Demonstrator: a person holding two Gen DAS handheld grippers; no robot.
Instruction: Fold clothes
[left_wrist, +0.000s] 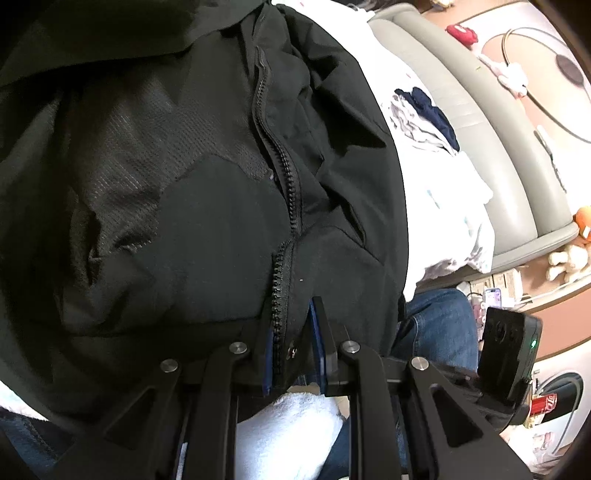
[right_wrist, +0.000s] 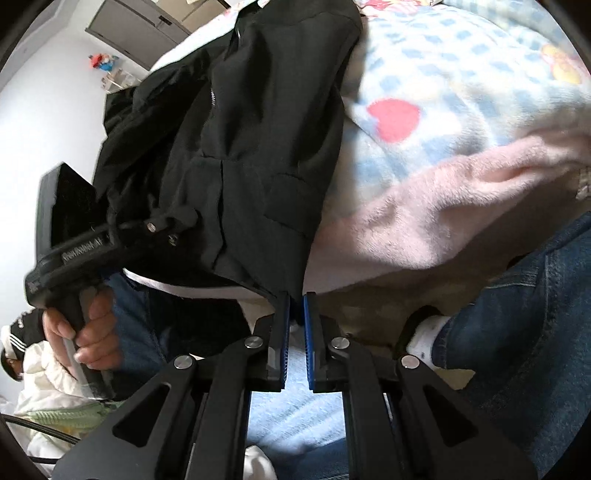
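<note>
A black zip-up jacket (left_wrist: 207, 177) fills the left wrist view, its zipper (left_wrist: 280, 166) running down the middle. My left gripper (left_wrist: 291, 325) is shut on the jacket's bottom hem, right at the foot of the zipper. In the right wrist view the jacket (right_wrist: 251, 147) hangs as a long bunched strip. My right gripper (right_wrist: 295, 301) has its blue pads nearly together, pinching the jacket's lowest corner. A hand (right_wrist: 88, 332) at the left holds the left gripper (right_wrist: 181, 221), whose tips are buried in the cloth.
A blue-checked blanket with a red heart (right_wrist: 461, 85) and a pink fluffy blanket (right_wrist: 443, 214) lie to the right. The person's jeans (right_wrist: 535, 314) and white sock (right_wrist: 424, 339) are close by. White and navy clothes (left_wrist: 428, 122) lie on white bedding beside a grey padded edge (left_wrist: 498, 158).
</note>
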